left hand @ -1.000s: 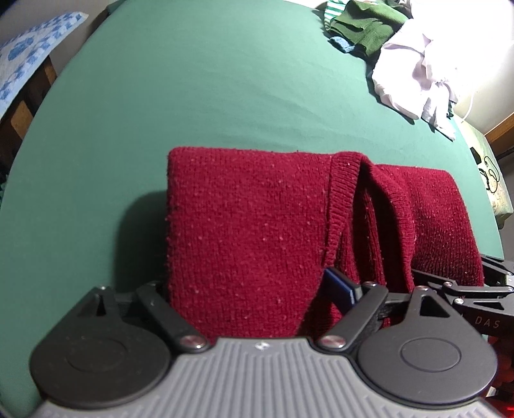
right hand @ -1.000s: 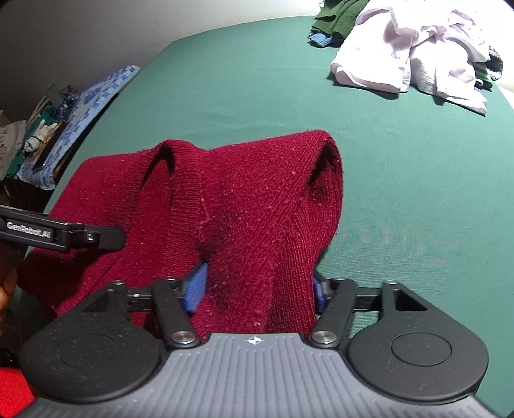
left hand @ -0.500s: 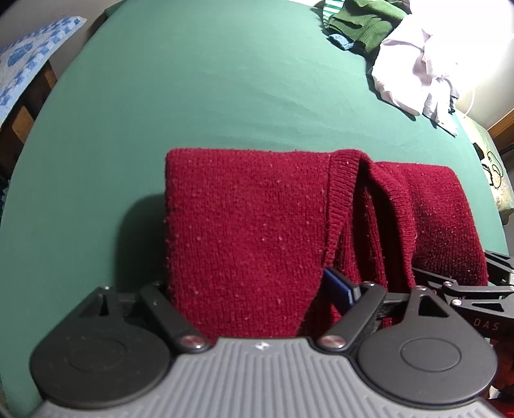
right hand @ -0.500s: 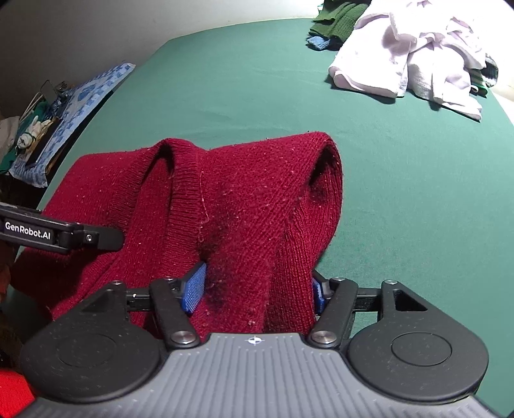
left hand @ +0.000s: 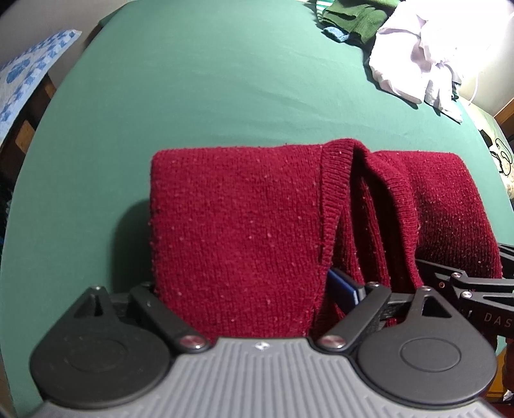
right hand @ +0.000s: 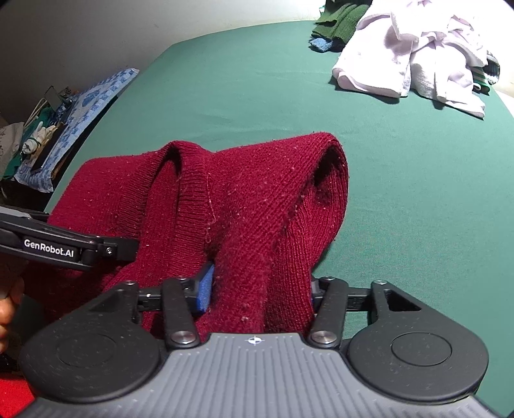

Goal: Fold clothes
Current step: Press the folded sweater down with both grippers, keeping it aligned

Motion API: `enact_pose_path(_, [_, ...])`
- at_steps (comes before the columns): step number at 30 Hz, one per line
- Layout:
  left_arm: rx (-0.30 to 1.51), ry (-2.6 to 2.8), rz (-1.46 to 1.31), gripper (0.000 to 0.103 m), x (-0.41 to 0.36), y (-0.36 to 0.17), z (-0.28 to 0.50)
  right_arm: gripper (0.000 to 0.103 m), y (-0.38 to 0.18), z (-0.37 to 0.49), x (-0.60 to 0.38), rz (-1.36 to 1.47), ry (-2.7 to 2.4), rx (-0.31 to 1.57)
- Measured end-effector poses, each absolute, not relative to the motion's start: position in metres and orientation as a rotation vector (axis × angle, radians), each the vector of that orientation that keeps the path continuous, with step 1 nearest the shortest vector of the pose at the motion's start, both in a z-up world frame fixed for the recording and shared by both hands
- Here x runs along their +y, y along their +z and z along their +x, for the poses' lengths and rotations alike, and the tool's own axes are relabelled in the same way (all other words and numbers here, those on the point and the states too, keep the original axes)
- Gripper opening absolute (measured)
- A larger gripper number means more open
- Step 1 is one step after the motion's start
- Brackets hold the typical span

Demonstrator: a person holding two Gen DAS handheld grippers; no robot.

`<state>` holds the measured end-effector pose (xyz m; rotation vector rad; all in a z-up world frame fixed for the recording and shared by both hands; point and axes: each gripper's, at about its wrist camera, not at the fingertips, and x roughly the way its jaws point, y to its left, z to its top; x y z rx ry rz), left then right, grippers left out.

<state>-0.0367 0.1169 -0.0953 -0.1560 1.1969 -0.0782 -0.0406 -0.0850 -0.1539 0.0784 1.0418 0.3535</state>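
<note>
We cannot see the near edge of the red sweater [left hand: 237,225], which lies behind the left gripper [left hand: 247,299] body. Knit covers the left fingertip. In the right wrist view, folds hide most of the right gripper [right hand: 257,289] pads.

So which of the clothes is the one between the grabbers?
The dark red knitted sweater, lying closest, between both grippers' jaws. The white clothes and green ones sit crumpled far across the bed.

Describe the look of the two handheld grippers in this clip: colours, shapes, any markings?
Both match: the left gripper and right gripper have a ribbed grey body, two round black discs, black linkage bars with silver screws, and blue finger pads. White "GenRobot.AI" lettering marks the left one's side; "DAS" shows on the right one's.
</note>
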Motion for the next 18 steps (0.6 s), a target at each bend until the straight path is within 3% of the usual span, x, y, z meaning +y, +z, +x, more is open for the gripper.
enact_pose_path(4, [1.191, -0.078, -0.148, 0.085, 0.1143, -0.0942, -0.0399, 0.050, -0.1533, -0.0405, -0.0841, 0.070, 0.354, 1.040])
enact_pose_path(8, [1.188, -0.079, -0.149, 0.085, 0.1143, -0.0937, -0.0421, 0.060, -0.1556, -0.0370, -0.0873, 0.102, 0.344, 1.056])
enact_pose_path(13, [1.185, -0.084, -0.143, 0.085, 0.1128, -0.0939, -0.0422, 0.064, -0.1569, -0.0381, -0.0857, 0.111, 0.335, 1.050])
enact_pose_path(18, [1.184, -0.091, -0.131, 0.085, 0.1116, -0.0939, -0.0423, 0.056, -0.1572, -0.0394, -0.0861, 0.129, 0.320, 1.042])
